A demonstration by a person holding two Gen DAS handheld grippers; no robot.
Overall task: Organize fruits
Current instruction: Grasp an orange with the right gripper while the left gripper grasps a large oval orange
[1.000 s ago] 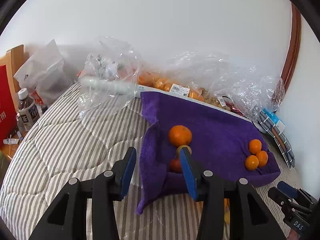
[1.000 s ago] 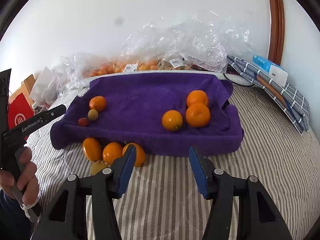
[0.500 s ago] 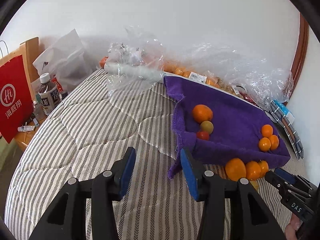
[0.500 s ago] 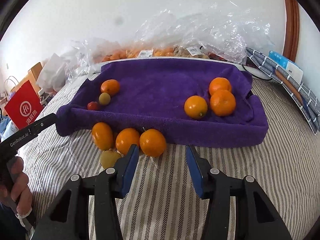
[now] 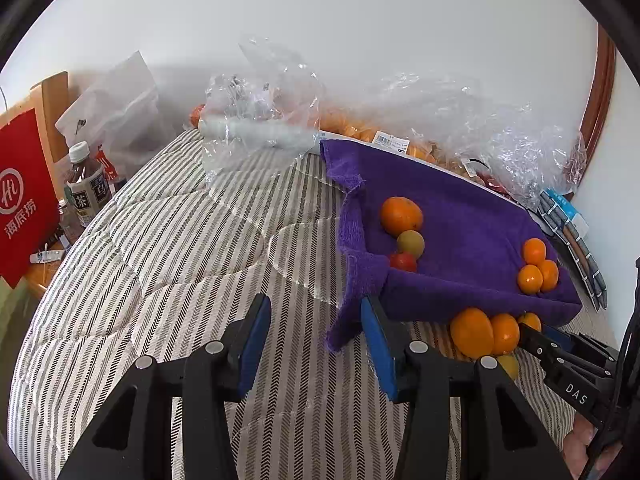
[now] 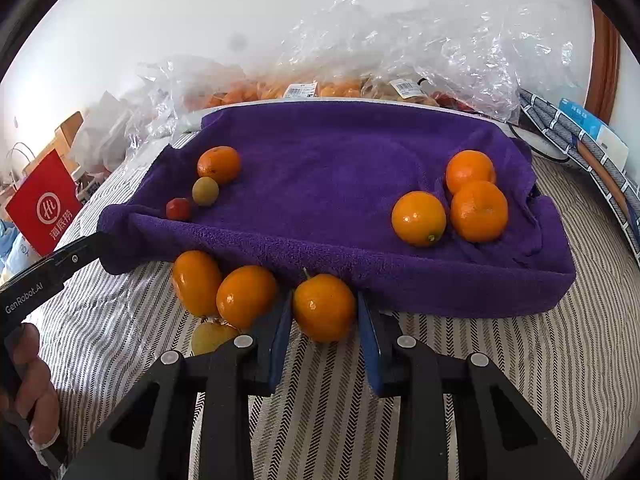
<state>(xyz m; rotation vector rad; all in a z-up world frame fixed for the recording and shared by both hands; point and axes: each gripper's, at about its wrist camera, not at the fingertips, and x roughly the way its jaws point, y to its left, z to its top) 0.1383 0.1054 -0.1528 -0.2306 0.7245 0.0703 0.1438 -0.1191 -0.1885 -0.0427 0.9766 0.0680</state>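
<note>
Right hand-held gripper [image 6: 323, 320]: jaws spread moderately, one blue pad on each side of an orange [image 6: 324, 307] lying on the striped bed [image 6: 500, 380]. The pads stand close to the fruit's flanks; contact cannot be confirmed, and no lift is visible. The orange lies straight ahead between the fingers, hard against the near front edge of the purple towel tray [image 6: 400, 276]. It is nearly round, with a short stem pointing up and away, so no long axis governs the grasp.

Left hand-held gripper [image 5: 316, 334]: jaws wide, holding nothing, above bare bedding off the tray's left front corner. The right one is clearly the nearer to the loose fruit.

Other loose fruit: two oranges [image 6: 224, 290] and a yellowish fruit [image 6: 210, 336] just left of the target, also on the bed at the tray's front edge. Inside the tray: three oranges [image 6: 460, 200] at the right end; an orange, a small greenish fruit and a small red fruit [image 6: 204, 184] at the left end.

Change from half a second earlier: the right one has advanced until the target sits between its pads, where it previously lay ahead of the tips; the left view has shifted little.

Assessment: closing on the orange is the step in hand. Risk: the neighbouring orange may be nudged.
</note>
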